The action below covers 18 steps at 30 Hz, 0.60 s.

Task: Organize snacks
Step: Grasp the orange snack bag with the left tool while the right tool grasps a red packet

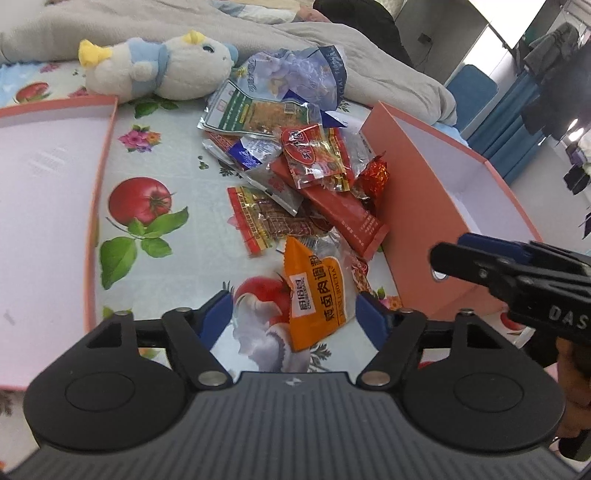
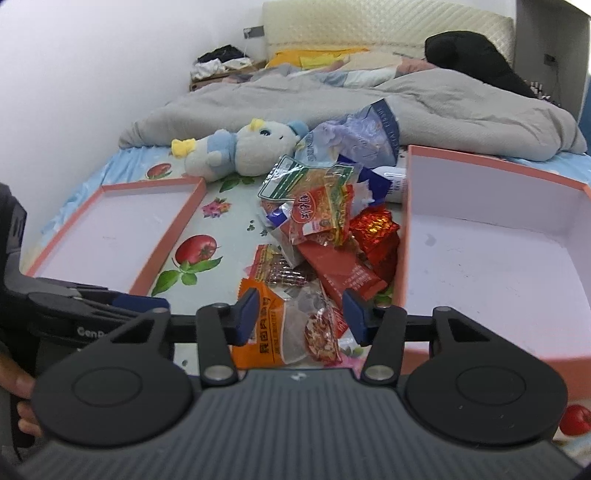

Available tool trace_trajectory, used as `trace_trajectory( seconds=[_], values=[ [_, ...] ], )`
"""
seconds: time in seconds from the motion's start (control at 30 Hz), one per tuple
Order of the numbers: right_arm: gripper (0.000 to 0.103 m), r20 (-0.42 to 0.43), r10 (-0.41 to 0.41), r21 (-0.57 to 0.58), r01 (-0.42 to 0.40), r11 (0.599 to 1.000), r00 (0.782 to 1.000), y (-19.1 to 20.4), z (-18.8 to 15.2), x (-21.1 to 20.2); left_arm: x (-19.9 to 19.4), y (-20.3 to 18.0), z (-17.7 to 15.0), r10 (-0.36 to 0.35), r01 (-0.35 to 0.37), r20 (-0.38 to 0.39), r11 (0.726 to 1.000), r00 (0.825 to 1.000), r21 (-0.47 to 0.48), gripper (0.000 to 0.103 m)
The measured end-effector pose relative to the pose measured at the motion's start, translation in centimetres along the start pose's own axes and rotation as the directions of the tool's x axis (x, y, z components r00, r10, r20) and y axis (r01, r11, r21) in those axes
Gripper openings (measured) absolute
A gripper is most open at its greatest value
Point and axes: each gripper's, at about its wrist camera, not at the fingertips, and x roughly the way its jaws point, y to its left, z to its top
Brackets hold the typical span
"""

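Orange packet (image 1: pixel 314 302) lies between left tool's (image 1: pixel 293 319) parted pads.

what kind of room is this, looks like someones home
Most likely a bedroom in a home. The snacks lie on a bed with a fruit-print sheet, a rumpled grey duvet and a padded headboard behind it, and a plush toy beside the pile.
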Motion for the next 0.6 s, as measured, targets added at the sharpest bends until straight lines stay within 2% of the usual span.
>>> trace_trajectory(
  seconds=[0.27,0.6],
  values=[
    [0.052,-0.032,-0.058,-0.029,0.057,0.998,0.998,0.5,2.0,4.4,3.5,1.5,0.8,-0.072,0.069,-0.057,0.997,0.996,-0.042,0.055],
    [0.050,-0.017,-0.107,-0.110,0.105,0.988,0.994,1.8,4.5,9.5,6.0,3.6,1.2,-0.141,0.132,-0.078,0.986,0.987,-0.102,0.046]
  ],
)
